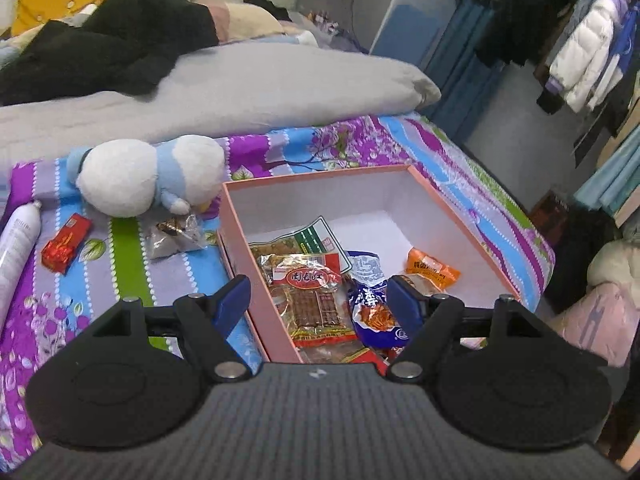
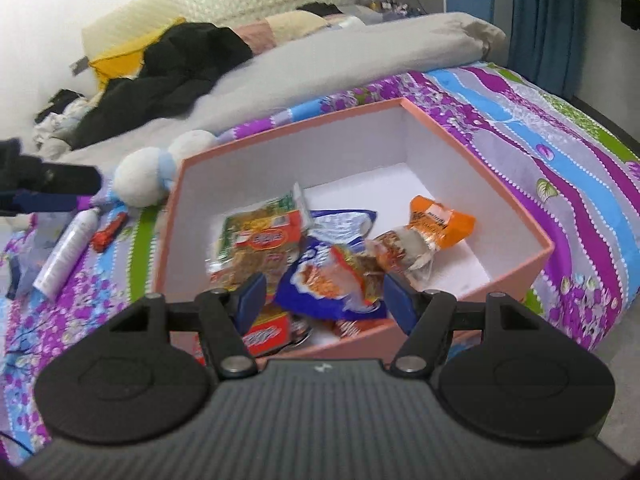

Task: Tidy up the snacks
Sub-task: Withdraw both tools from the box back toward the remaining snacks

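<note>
On the bed, a pink box holds snack packets; both grippers gape empty.

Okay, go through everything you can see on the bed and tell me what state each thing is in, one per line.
Pink box: open, no lid, partly filled with snacks.
Orange packet: lying in the box.
Blue bag: in the box, on the pile.
Red packet: outside the box, on the bedspread.
Clear pouch: outside, beside the plush toy.
White tube: lying flat.
Left tool: open, empty.
Right tool: open, empty.
</note>
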Demonstrator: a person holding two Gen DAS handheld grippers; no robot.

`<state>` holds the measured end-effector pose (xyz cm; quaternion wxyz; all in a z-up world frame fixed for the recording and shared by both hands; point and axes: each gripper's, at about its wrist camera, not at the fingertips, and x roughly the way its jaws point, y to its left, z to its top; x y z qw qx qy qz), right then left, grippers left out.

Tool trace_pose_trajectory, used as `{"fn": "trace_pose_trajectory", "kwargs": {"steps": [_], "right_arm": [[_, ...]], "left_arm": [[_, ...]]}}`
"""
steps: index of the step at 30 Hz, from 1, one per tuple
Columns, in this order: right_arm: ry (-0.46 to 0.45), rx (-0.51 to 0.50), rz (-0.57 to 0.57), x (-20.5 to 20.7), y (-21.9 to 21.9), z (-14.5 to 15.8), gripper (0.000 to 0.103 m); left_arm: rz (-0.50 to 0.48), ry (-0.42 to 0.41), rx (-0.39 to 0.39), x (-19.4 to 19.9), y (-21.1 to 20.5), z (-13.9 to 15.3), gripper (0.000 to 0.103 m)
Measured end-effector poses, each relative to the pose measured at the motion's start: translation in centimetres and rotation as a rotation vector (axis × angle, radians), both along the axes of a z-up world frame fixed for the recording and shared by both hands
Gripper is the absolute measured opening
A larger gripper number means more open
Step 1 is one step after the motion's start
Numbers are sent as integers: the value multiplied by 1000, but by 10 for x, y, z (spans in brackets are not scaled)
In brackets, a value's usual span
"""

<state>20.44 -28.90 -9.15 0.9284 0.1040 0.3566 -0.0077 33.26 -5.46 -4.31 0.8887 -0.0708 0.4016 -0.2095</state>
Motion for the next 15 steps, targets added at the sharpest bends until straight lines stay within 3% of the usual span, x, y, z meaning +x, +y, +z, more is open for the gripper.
{"fn": "trace_pose_trajectory", "kwargs": {"steps": [8, 15], "right_arm": [[-95, -19, 66, -50, 32, 7, 67], [-158, -29, 151, -80, 66, 10, 67]], "left_arm": [[53, -162, 57, -71, 23, 5, 79], [145, -183, 87, -138, 65, -6, 79]]}}
